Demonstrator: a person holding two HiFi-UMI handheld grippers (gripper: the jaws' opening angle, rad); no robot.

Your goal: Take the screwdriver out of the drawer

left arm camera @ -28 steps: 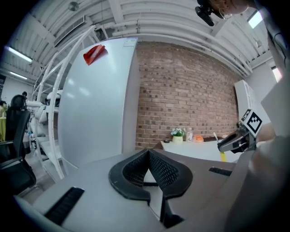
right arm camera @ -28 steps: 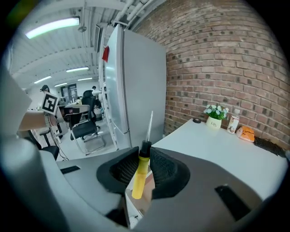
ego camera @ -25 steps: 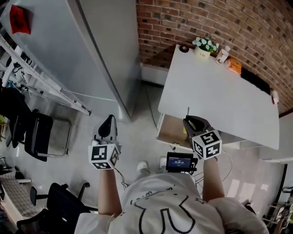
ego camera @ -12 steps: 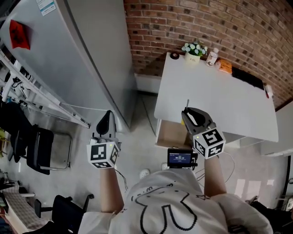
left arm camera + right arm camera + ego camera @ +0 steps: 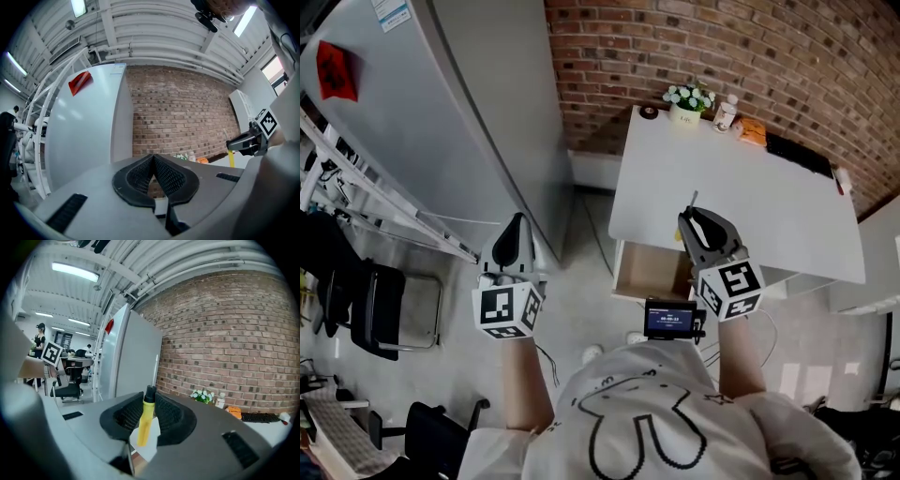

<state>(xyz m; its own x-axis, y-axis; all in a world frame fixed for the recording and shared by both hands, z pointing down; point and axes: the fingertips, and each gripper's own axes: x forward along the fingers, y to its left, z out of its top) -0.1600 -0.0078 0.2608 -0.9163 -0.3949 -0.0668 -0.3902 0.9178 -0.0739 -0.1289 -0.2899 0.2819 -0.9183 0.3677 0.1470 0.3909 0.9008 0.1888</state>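
The right claw (image 5: 149,400) is clamped on the screwdriver (image 5: 144,422). Its ribbed pads pinch the yellow handle just below the black collar, and the thin metal shaft points up and away past the fingertips. The lower part of the handle hangs slightly tilted between the pads.

In the head view the tool is already outside the drawer (image 5: 649,272), which stands pulled open under the near edge of the white bench (image 5: 750,202). The claw is raised over that edge, above the drawer's opening. The left claw (image 5: 153,160) has its jaws pressed together on nothing and is held out to the side over the floor, well apart from the bench.

The task looks close to done. What remains is probably to carry the tool clear and set it down. Because the grip sits high on a smooth, round handle, the handle could pivot or slip, so the squeeze should stay firm and the wrist level. A good finish would be to move slowly over a bare part of the bench, lower until the handle lies flat, and only then let go. The shaft should be kept away from the bench edge.
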